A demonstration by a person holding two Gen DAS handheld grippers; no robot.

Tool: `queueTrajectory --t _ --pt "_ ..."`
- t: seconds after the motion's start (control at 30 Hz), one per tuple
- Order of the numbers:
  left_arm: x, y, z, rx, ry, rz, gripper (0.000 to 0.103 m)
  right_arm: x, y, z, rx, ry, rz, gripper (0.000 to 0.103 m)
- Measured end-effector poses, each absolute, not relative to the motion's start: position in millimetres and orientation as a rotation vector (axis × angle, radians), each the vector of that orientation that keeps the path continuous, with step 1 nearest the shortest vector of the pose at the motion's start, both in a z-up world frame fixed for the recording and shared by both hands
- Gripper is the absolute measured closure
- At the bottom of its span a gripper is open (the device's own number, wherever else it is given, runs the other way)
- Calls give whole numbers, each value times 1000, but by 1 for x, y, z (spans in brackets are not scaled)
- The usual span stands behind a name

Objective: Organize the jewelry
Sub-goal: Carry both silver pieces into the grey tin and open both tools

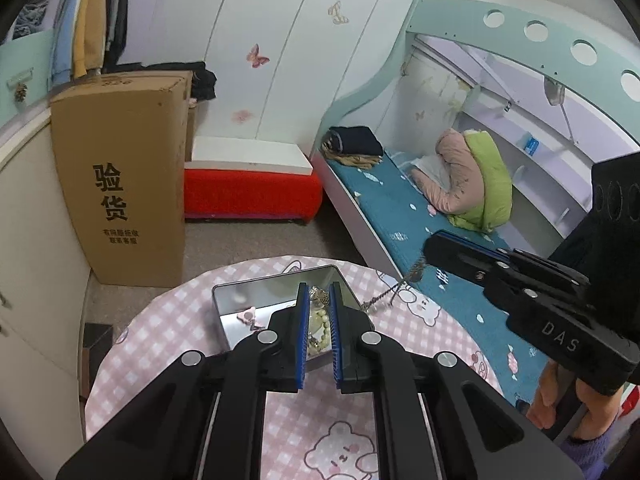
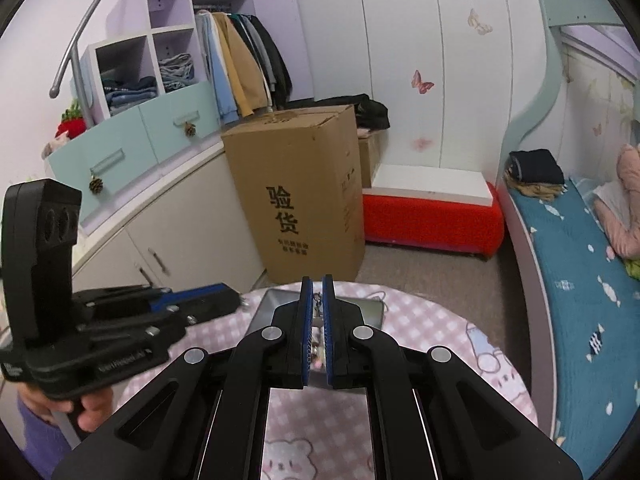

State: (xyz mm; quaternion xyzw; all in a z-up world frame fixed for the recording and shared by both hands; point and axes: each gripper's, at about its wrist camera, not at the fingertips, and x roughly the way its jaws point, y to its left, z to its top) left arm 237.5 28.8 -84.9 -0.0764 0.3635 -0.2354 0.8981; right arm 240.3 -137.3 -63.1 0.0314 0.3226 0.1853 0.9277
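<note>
A shiny metal tin (image 1: pixel 240 300) lies open on the round pink checked table (image 1: pixel 168 320). My left gripper (image 1: pixel 319 292) hovers over the tin with its jaws narrowly apart around a pale bead bracelet (image 1: pixel 320 324) and a gold piece (image 1: pixel 318 294); whether it grips them is unclear. A pink bow clip (image 1: pixel 250 316) lies in the tin. My right gripper (image 2: pixel 317 284) is shut on a thin metal chain (image 1: pixel 384 294), which hangs from it down to the table beside the tin (image 2: pixel 276 300). The chain also shows between its pads (image 2: pixel 318 308).
A tall cardboard box (image 1: pixel 120 184) stands on the floor behind the table, a red ottoman (image 1: pixel 252 196) beside it. A bed with a blue mattress (image 1: pixel 400 216) runs along the right. Cabinets (image 2: pixel 168 240) stand on the left.
</note>
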Motion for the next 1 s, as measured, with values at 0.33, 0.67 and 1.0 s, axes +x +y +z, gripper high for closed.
queueTrajectory --t 0.33,0.67,1.0 --pt "270 22 -132 -150 883 -458 95 275 -125 -112 87 776 368 98" --pt "283 22 -158 -148 945 -424 95 285 -124 -142 101 835 360 98" --pt "281 26 -158 -177 951 -397 66 284 -127 -147 113 847 369 97"
